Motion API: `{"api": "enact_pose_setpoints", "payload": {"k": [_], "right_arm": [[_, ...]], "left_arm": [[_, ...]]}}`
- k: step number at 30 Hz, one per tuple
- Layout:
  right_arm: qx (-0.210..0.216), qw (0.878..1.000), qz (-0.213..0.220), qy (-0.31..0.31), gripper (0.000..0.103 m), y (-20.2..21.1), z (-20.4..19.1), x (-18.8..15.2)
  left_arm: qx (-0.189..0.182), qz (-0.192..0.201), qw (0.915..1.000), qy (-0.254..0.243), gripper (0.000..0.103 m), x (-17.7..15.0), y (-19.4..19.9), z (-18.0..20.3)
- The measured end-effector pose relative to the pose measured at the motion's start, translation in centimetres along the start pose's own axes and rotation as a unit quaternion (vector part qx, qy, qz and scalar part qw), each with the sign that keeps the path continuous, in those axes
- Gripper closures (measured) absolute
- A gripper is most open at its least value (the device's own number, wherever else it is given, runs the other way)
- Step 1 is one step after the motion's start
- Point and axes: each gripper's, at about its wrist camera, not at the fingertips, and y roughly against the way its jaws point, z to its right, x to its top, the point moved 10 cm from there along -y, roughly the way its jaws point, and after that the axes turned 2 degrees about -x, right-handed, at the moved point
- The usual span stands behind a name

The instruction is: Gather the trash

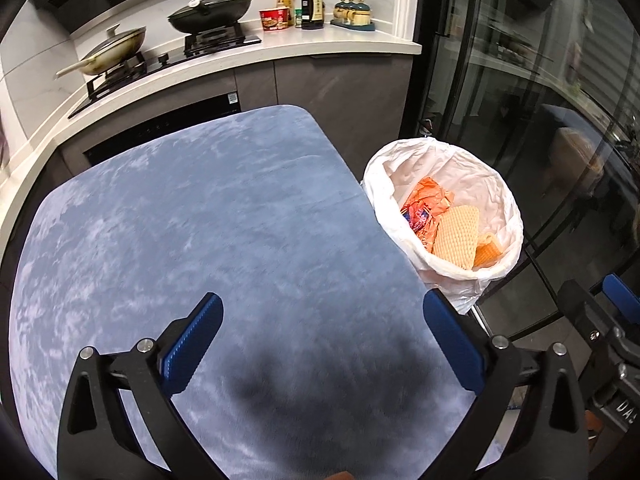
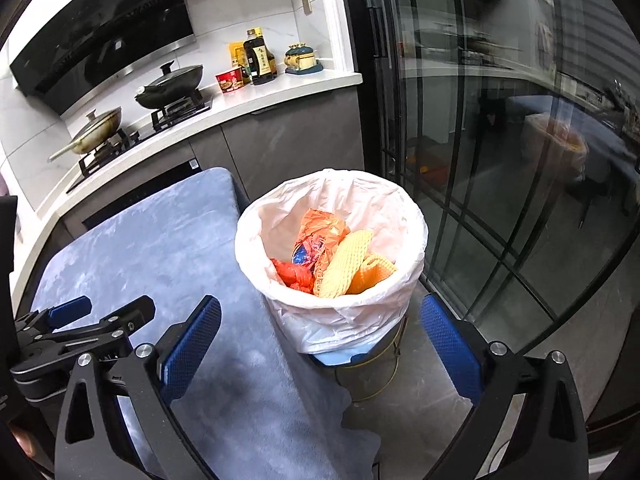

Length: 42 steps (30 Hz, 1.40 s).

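Blue pads of my left gripper (image 1: 322,340) spread wide apart with nothing between them, hovering over the blue cloth (image 1: 208,216) that covers the table. My right gripper (image 2: 320,344) is likewise spread and empty, framing the trash bin (image 2: 332,308), which stands off the table's edge at about one o'clock from my left view. Inside its white liner sit an orange wrapper (image 2: 320,232), a red crumpled bag (image 2: 292,274) and yellow foam netting (image 2: 348,264). I see no loose trash left on the cloth, so I judge the collecting nearly finished. To do this step well, I should sweep both cameras across the table's edges before calling it done, keeping clear of the bin's rim.
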Motion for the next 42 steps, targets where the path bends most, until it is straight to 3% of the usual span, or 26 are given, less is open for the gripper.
{"api": "enact_pose_setpoints", "payload": {"k": [14,42], "right_arm": [[0.001,0.999,-0.019,0.033,0.007,-0.2,-1.3,-1.2],[0.000,0.999,-0.032,0.037,0.007,-0.5,-1.4,-2.3]], "left_arm": [[0.014,0.002,0.9999,0.007,0.007,-1.0,0.9,-1.3],[0.030,0.002,0.9993,0.021,0.007,-1.7,1.0,-1.9]]}}
